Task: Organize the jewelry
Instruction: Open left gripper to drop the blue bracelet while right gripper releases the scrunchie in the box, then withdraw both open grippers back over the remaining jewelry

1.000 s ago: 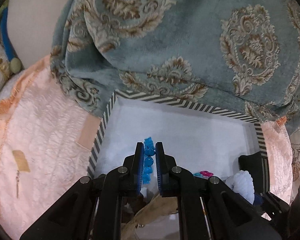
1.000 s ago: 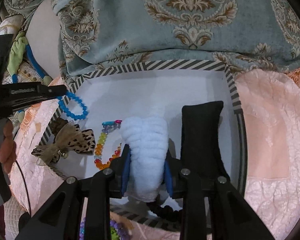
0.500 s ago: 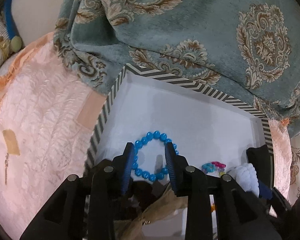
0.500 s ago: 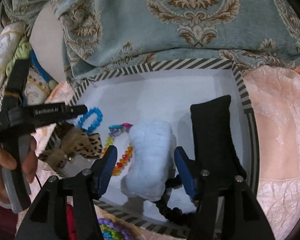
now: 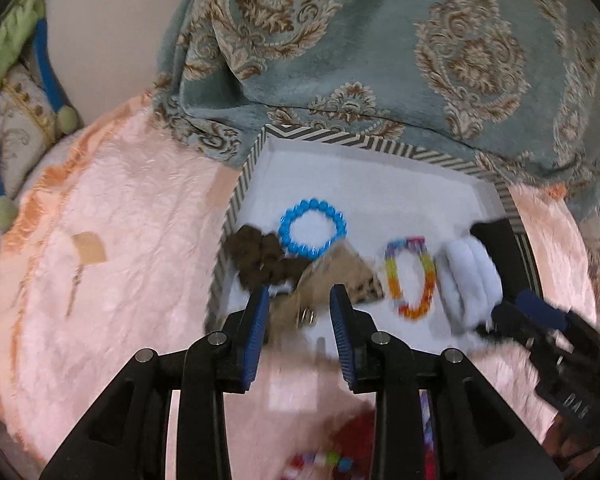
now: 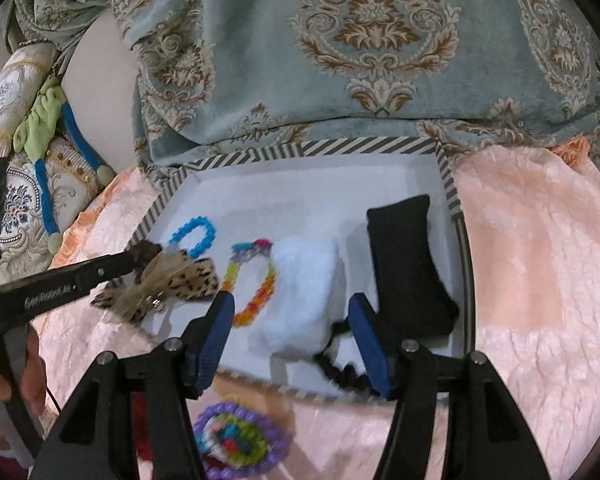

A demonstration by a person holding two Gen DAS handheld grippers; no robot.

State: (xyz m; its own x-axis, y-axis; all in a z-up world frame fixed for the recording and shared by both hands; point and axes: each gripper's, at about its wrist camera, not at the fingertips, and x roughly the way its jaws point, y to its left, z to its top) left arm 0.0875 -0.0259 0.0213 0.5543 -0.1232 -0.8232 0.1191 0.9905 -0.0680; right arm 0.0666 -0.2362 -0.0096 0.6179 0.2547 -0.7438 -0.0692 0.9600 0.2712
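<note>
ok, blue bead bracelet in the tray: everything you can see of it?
The blue bead bracelet is a closed ring of round, glossy bright-blue beads, plastic by the look. It lies flat on the white floor of the striped-rim tray, near its left wall. Its near edge meets the brown scrunchie and the leopard-print bow. Neither gripper touches it; the left gripper hangs open nearer the camera.
</note>
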